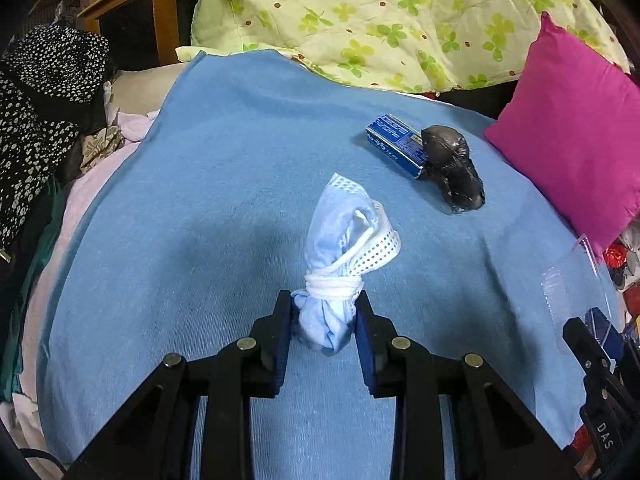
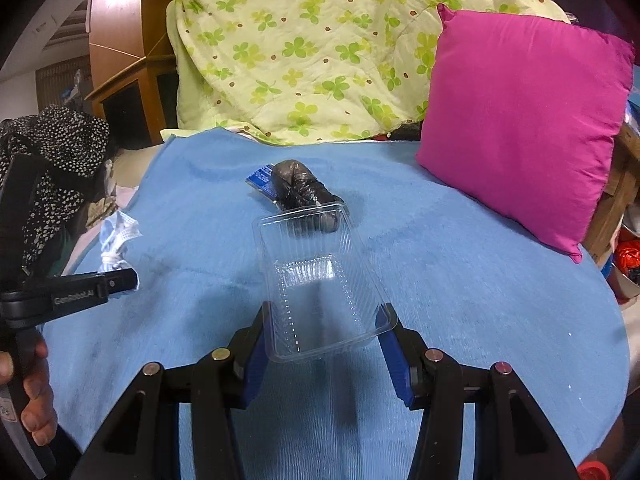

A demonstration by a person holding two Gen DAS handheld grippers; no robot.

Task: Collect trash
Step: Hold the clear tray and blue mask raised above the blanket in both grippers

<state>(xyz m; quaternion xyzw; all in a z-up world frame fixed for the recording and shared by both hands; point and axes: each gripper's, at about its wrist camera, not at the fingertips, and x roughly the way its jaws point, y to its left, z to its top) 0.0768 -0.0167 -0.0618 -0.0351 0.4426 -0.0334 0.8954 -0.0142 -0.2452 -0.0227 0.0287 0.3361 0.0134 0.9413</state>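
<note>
My left gripper (image 1: 323, 312) is shut on a knotted light-blue face mask (image 1: 344, 240) and holds it over the blue cloth (image 1: 200, 200). The mask also shows at the left of the right wrist view (image 2: 116, 240), beside the left gripper's fingers (image 2: 100, 284). My right gripper (image 2: 326, 322) is shut on a clear plastic tray (image 2: 316, 276), which is empty. A blue carton (image 1: 396, 144) and a black plastic bundle (image 1: 452, 164) lie together further back on the cloth; both also show in the right wrist view, the carton (image 2: 262, 178) behind the bundle (image 2: 306, 196).
A pink cushion (image 2: 524, 120) stands at the right. A green clover-print quilt (image 2: 304, 48) is piled at the back. Dark spotted clothing (image 1: 40, 112) lies at the left, with a wooden cabinet (image 1: 136, 8) behind. The right gripper's edge (image 1: 600, 360) shows at right.
</note>
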